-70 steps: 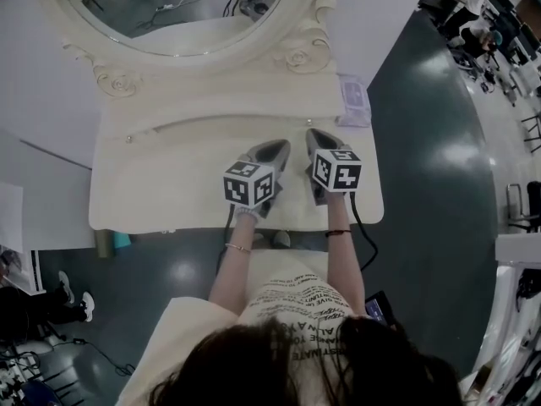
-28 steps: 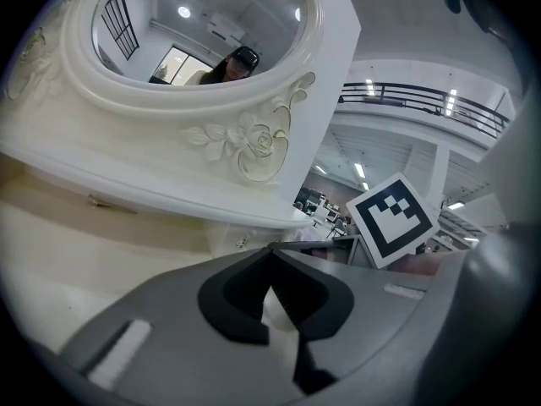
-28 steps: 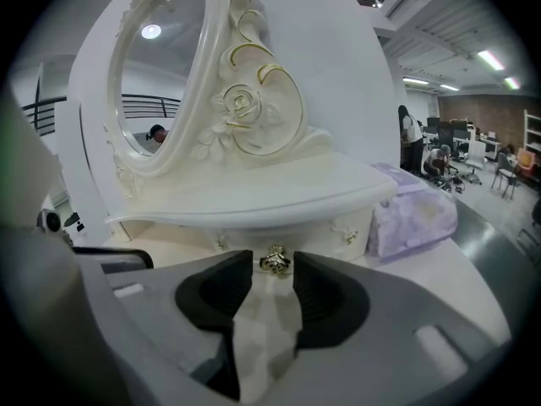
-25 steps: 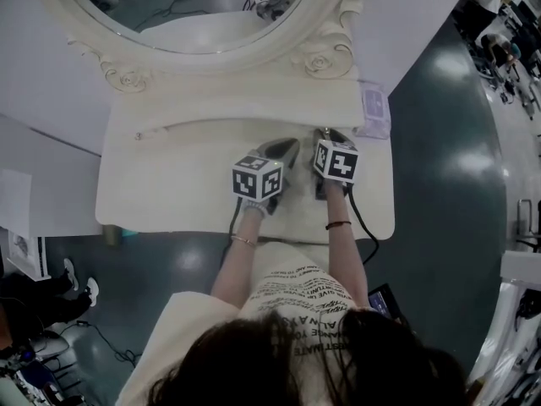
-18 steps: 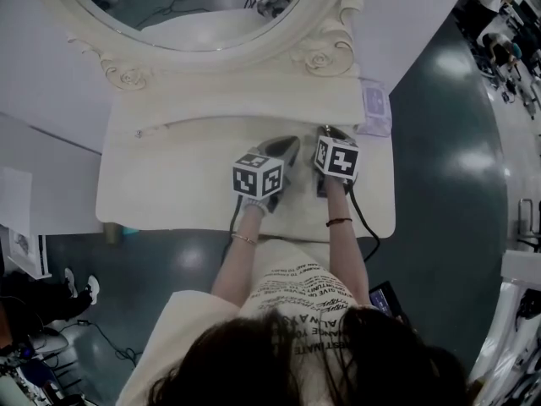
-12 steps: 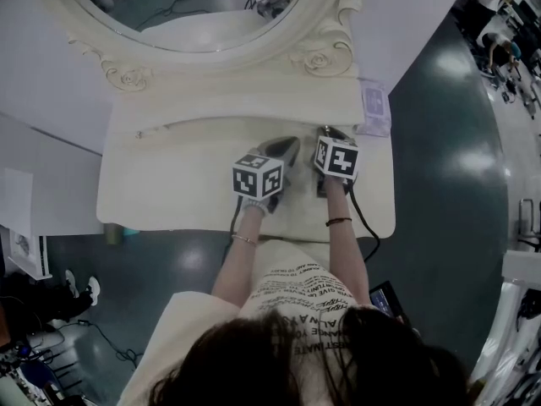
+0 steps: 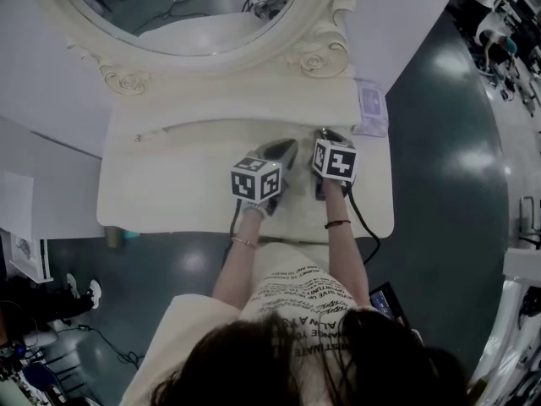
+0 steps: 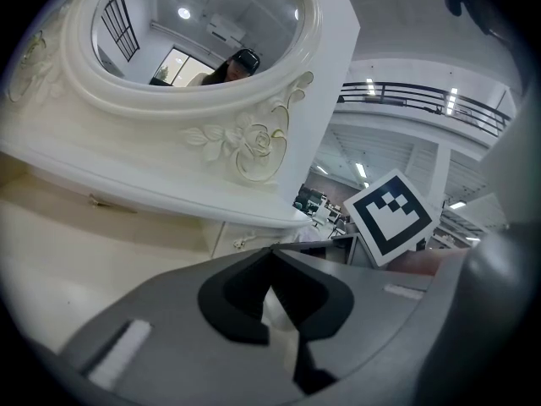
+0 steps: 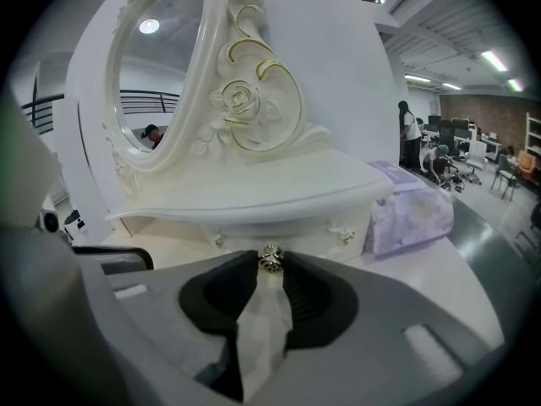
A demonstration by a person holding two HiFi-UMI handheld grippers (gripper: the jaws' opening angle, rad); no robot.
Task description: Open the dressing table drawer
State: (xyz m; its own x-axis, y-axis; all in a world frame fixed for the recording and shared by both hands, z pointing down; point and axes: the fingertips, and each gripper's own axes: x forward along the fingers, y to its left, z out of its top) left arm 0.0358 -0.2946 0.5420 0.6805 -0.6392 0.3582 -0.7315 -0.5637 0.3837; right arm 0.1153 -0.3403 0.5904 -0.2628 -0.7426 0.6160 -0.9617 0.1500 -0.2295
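The cream dressing table [image 7: 161, 189] carries a raised shelf [image 7: 245, 108] under an oval mirror [image 7: 186, 11]. Small drawers sit beneath that shelf, and a drawer front [image 9: 296, 227] shows in the right gripper view. My right gripper [image 9: 270, 262] has its jaw tips pinched on that drawer's small metal knob [image 9: 270, 258]. In the head view the right gripper [image 7: 326, 135] reaches under the shelf's right part. My left gripper [image 7: 287, 147] rests just left of it over the tabletop. The left gripper [image 8: 270, 250] has its tips together and holds nothing.
A lilac tissue pack [image 7: 369, 106] lies at the table's right end, close to the right gripper, and also shows as the tissue pack [image 9: 412, 208]. A second drawer knob [image 9: 345, 234] is to the right. Dark floor [image 7: 439, 193] surrounds the table; the person stands at its front edge.
Since the earliest frame both grippers have edged nearer the shelf. Over the last second nothing visibly moves in the head view.
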